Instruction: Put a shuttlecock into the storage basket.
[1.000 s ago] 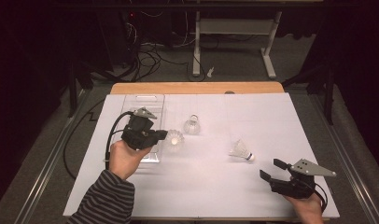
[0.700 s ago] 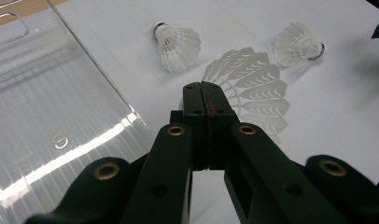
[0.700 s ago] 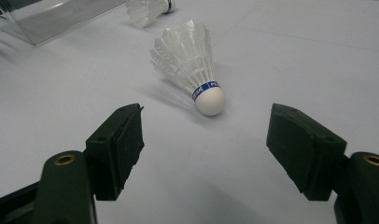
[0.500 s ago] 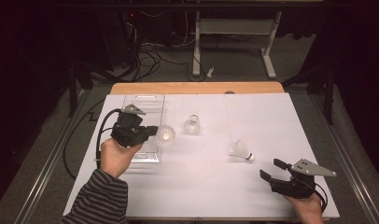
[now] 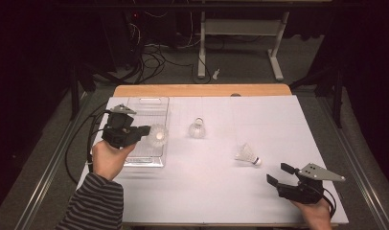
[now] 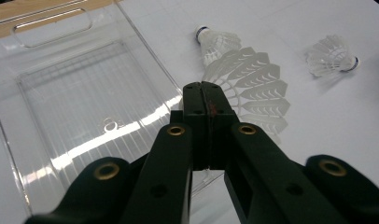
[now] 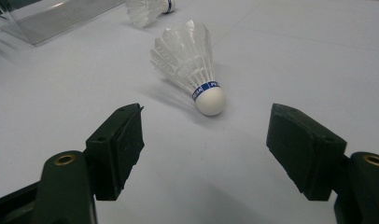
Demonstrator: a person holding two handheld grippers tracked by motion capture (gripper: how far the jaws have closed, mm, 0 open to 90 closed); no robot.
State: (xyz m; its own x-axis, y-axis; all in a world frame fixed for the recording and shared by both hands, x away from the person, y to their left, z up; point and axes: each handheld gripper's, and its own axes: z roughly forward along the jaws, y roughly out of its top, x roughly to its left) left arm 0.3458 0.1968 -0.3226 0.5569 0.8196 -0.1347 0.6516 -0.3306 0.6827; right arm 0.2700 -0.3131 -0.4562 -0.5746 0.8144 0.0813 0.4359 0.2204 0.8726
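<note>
**Desk:** What does your left gripper have, seen against the clear tray?

**Caption:** Your left gripper is clenched on the feather skirt of a held shuttlecock, jaws pressed flat together in the left gripper view. From above, the shuttlecock hangs over the tray's right-hand half, close to its right wall. Your left hand sits over the tray's near-left corner.

**Desk:** How much room is there around the tray's edges?

**Caption:** The tray's ribbed floor lies open under and left of your jaws. Its far wall, with the handle slot, stands near the table's wooden far edge. To the right of the tray the white tabletop is bare up to the middle shuttlecock, which is near the tray.

**Desk:** And farther right?

**Caption:** A third shuttlecock lies on its side well right of the tray, cork pointing toward your right gripper. That gripper is released, jaws spread wide, near the table's front edge, with the cork near the gap between them and touching neither jaw. Open tabletop surrounds it on every side.
</note>
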